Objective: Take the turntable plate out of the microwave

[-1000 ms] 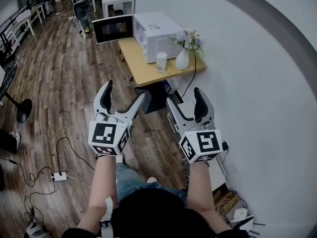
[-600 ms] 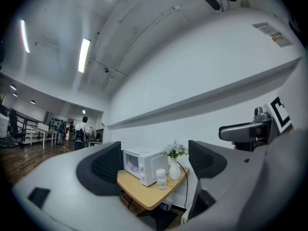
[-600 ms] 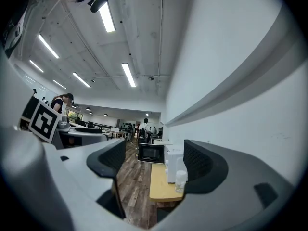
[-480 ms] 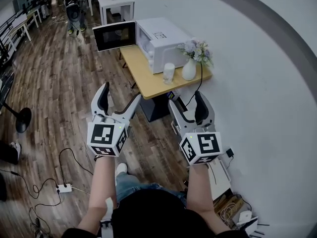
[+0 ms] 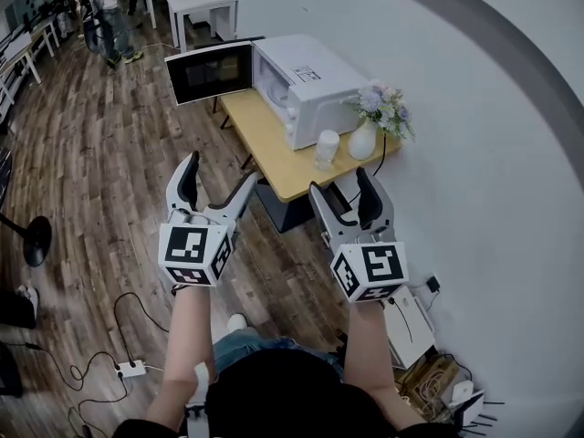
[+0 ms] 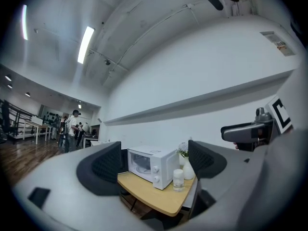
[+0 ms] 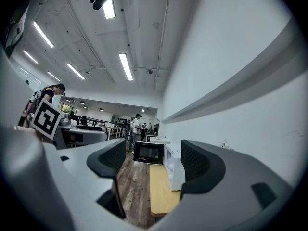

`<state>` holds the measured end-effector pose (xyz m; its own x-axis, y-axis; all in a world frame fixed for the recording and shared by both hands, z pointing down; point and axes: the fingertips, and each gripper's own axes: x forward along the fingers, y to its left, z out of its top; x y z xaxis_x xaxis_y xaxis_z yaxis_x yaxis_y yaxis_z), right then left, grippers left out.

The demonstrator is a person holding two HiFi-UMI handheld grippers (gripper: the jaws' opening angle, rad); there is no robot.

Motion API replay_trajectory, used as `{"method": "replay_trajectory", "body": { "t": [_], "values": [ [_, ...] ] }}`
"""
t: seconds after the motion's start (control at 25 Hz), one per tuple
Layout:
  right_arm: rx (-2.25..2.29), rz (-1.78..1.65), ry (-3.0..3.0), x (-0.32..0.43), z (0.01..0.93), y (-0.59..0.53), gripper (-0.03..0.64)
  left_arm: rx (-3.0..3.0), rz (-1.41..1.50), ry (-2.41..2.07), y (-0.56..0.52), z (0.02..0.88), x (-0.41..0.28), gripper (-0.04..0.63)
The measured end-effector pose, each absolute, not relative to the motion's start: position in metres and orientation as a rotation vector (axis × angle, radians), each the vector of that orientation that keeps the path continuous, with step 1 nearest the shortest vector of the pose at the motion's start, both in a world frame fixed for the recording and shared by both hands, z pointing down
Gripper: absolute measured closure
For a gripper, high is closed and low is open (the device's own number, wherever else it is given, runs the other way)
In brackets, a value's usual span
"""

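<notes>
A white microwave [image 5: 310, 82] stands on a small wooden table [image 5: 274, 149] against the wall, its door [image 5: 210, 71] swung open to the left. The turntable plate is too small to make out inside the cavity [image 6: 138, 163]. My left gripper [image 5: 222, 173] and right gripper [image 5: 339, 185] are both open and empty, held side by side in the air well short of the table. The left gripper view looks at the microwave [image 6: 153, 166] front between its jaws. In the right gripper view the open door [image 7: 148, 153] and the table [image 7: 161, 194] show.
A white vase of flowers [image 5: 365, 135] and a white cup [image 5: 326, 147] stand on the table's near end. A dark box [image 5: 283, 199] sits under it. Cables and a power strip [image 5: 132, 368] lie on the wooden floor. A person [image 5: 105, 7] stands far back.
The table and microwave have come nearer and shifted right in the head view. Both grippers stay open and empty, held in the same pose.
</notes>
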<state>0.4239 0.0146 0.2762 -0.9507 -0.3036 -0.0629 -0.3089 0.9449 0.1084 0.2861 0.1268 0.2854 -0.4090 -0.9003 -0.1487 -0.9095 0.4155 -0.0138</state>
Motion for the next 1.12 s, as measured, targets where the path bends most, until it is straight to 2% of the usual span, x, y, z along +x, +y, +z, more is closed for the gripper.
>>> {"method": "replay_trajectory", "body": {
  "t": [0.24,0.84,1.12],
  "values": [
    [-0.512,0.160,3.043,0.364,0.274,0.027,0.249,-1.669,0.081,2.492,0.135,0.284,0.227,0.173],
    [-0.493,0.087,3.068,0.286,0.302,0.024,0.247,-1.673,0.097,2.565,0.142,0.313,0.149,0.173],
    [-0.390,0.075,3.084,0.217,0.306,-0.003,0.249,-1.615,0.092,2.621,0.119,0.318,0.089,0.173]
  ]
}}
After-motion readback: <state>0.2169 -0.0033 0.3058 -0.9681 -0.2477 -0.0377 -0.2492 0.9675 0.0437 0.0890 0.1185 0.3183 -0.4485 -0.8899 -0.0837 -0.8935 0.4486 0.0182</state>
